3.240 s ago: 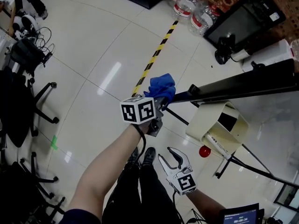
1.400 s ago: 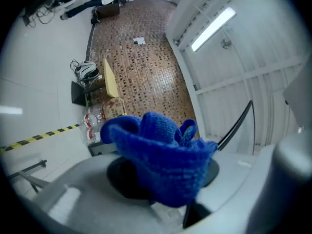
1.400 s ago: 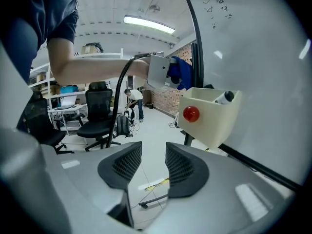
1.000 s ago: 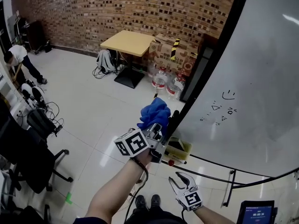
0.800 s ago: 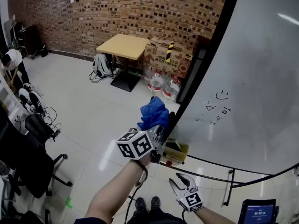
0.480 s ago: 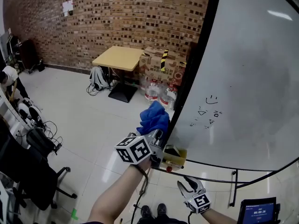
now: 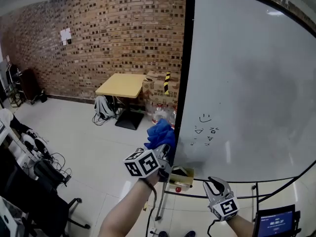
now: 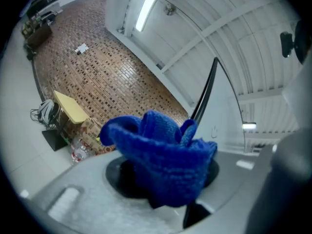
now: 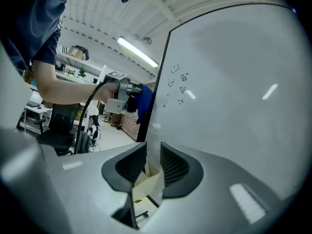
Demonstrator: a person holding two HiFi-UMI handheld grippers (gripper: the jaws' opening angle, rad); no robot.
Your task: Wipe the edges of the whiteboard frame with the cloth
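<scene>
A blue cloth (image 7: 160, 135) is bunched in my left gripper (image 7: 165, 149), whose jaws are shut on it. It sits against the black left edge of the whiteboard frame (image 7: 183, 83), low on that edge. In the left gripper view the cloth (image 8: 163, 162) fills the jaws of the left gripper (image 8: 165, 182), with the frame (image 8: 204, 94) rising behind. My right gripper (image 7: 217, 182) hangs below the board's bottom edge. Its jaws have just been closing; in the right gripper view a narrow gap remains in the right gripper (image 9: 153, 152), with nothing between. That view also shows the cloth (image 9: 144, 101) at the frame (image 9: 158, 77).
Small marker doodles (image 7: 205, 125) sit on the white board. A yellow box (image 7: 180, 177) rests at the board's lower left corner. Behind stand a wooden table (image 7: 121, 85), cardboard boxes (image 7: 157, 83) and water bottles (image 7: 159, 113). Office chairs (image 7: 44, 181) are lower left, a screen (image 7: 274, 223) lower right.
The left gripper with the cloth has risen along the board's left edge. The right gripper has come up and to the right, and its jaws stand closer together.
</scene>
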